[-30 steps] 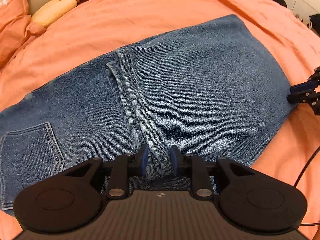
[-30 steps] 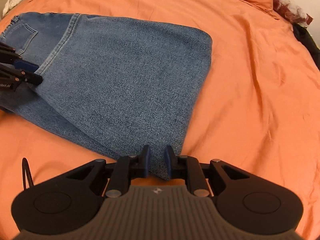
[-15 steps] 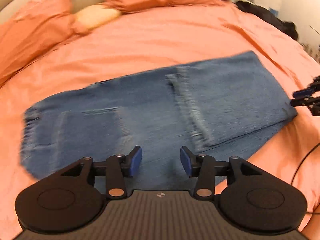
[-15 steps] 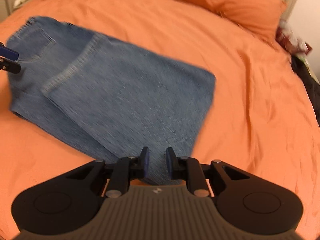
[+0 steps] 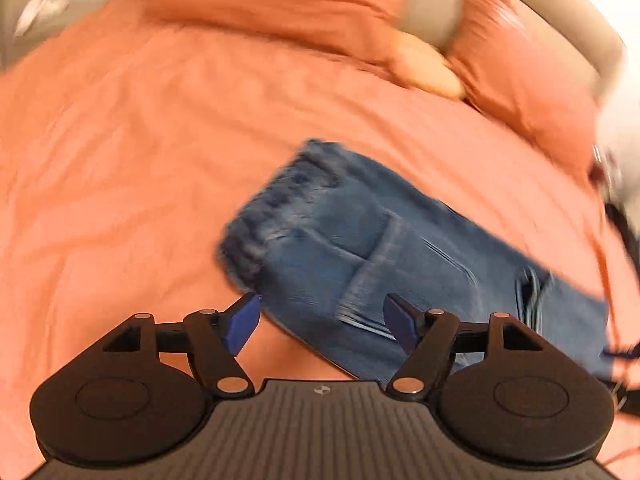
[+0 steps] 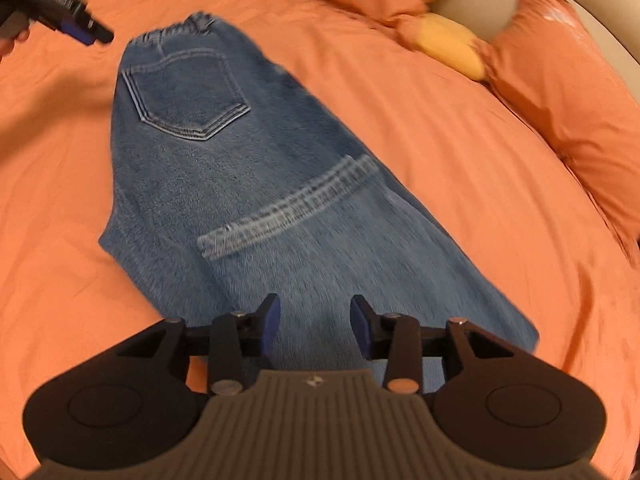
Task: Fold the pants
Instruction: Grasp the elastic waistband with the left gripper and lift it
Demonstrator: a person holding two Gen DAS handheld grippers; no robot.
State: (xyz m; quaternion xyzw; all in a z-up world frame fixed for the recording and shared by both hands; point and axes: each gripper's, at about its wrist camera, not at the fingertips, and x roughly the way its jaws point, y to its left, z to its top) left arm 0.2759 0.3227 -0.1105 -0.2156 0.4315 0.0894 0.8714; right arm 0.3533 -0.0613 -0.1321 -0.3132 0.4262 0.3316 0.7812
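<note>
Denim jeans (image 6: 248,184) lie flat on an orange bedsheet (image 6: 440,152), folded once along their length so the leg hems (image 6: 288,208) rest across the middle of the upper layer as a pale stitched band. In the right wrist view their long axis runs from the elasticated waistband (image 6: 180,28) at the far end, toward the pillows, down to the fold nearest the camera. A back pocket (image 6: 188,96) with double contrast stitching sits just below the waistband, its point aimed toward the fold. The cloth is mid-blue, faded and finely ribbed.

The right gripper (image 6: 315,328) hangs over the fold end of the jeans, its blue-padded fingers spread apart with nothing between them. The left gripper (image 5: 322,322) is likewise spread and empty, above the near edge of the jeans by the waistband corner; its view is heavily motion-blurred. From the right wrist view the left gripper shows at the far left, just off the waistband, apart from the cloth.

Orange pillows (image 6: 560,92) and a yellow cushion (image 6: 452,46) lie along the head of the bed.
</note>
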